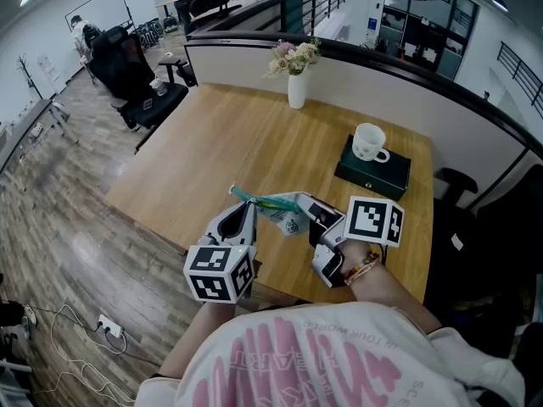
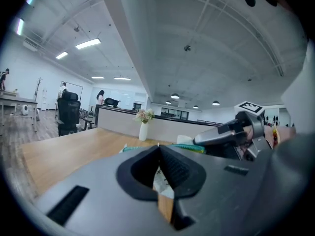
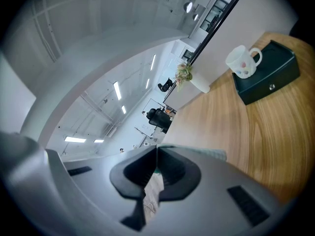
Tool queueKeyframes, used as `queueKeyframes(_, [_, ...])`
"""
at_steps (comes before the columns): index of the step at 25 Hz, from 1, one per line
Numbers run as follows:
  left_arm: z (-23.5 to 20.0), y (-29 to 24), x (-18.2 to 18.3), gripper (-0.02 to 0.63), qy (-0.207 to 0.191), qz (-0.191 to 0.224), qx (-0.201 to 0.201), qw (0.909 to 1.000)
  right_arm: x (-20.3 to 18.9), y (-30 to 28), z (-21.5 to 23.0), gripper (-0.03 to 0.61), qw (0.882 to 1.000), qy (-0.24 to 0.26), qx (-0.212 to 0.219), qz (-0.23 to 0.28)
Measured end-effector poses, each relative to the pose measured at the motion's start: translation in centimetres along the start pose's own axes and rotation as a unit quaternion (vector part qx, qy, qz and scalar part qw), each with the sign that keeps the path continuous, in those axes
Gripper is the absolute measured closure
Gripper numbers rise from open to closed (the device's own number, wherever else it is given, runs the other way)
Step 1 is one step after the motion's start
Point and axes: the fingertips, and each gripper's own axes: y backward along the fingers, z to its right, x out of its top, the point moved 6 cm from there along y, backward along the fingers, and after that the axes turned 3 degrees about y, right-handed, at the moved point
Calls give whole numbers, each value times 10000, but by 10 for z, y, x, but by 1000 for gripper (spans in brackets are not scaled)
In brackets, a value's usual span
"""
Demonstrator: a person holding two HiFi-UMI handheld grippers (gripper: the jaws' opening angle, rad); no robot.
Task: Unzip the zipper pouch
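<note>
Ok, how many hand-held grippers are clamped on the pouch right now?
2. The left hand-held gripper pinches the pouch at its left end in the head view; the right hand-held gripper pinches its right end.

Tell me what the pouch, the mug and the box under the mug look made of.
Pouch: soft, thin plastic or coated fabric, it seems; it sags and creases, with a teal zipper strip. Mug: glazed white ceramic, likely; smooth, glossy. Box: dark green, matte, perhaps leatherette or card; material uncertain.
</note>
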Motion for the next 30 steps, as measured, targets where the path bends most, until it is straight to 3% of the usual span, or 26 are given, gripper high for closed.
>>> queueKeyframes(30, [-39, 14, 2, 609, 219, 181, 515, 9983, 2, -2, -6, 572, 10000, 78, -46, 33])
